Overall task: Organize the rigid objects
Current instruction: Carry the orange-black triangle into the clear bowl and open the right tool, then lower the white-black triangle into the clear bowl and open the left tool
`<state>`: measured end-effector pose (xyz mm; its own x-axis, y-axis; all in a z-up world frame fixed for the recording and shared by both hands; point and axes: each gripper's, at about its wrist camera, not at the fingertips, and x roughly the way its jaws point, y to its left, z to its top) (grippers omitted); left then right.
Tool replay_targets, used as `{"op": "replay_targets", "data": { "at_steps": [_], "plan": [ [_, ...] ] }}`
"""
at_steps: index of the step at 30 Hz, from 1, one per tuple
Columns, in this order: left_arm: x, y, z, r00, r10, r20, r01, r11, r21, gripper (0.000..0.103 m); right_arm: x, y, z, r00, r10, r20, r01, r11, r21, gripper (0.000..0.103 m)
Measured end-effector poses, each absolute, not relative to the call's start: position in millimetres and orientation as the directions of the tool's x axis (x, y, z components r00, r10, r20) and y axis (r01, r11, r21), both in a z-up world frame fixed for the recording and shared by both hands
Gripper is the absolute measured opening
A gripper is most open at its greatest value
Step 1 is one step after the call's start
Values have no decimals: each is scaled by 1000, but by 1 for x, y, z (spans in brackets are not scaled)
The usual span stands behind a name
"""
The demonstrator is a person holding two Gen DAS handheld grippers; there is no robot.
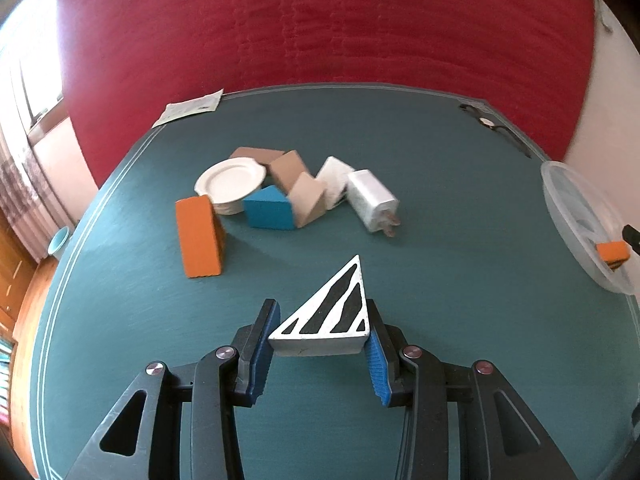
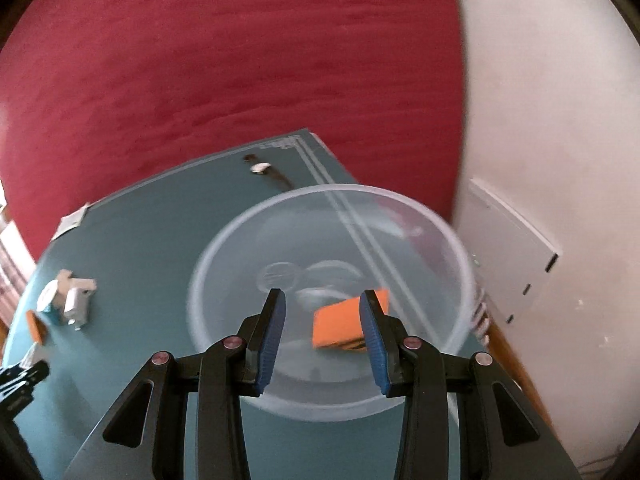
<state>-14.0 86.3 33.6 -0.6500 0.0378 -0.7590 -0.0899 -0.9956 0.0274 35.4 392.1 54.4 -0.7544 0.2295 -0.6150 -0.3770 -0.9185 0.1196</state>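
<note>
Left claw [image 1: 320,334] tilted down, gripping wedge [image 1: 332,312]

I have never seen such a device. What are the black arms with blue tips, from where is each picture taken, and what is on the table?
They are two handheld grippers, each carrying a camera that looks along its fingers. In the left view, the left gripper holds a black-and-white wedge above a green table. On it lie an orange block, a white plate, a blue block, tan blocks and a white charger. In the right view, the right gripper stands over a clear bowl with a small orange block beside its right finger; whether it grips it is unclear.
</note>
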Motion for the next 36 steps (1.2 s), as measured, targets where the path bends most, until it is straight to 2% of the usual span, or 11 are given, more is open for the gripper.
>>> {"op": "replay_targets", "data": {
  "at_steps": [11, 18, 36],
  "plan": [
    [-15, 127, 39, -650, 69, -756, -155, -987, 43, 43, 51, 414, 45, -766, 285, -577, -437, -889, 141, 41],
    [-18, 164, 44, -645, 129, -753, -236, -971, 36, 43, 65, 424, 41, -756, 361, -546, -505, -852, 137, 42],
    [-34, 263, 67, -625, 306, -719, -461, -887, 24, 43, 81, 430, 33, -745, 436, -504, -575, -803, 156, 52]
  ]
}}
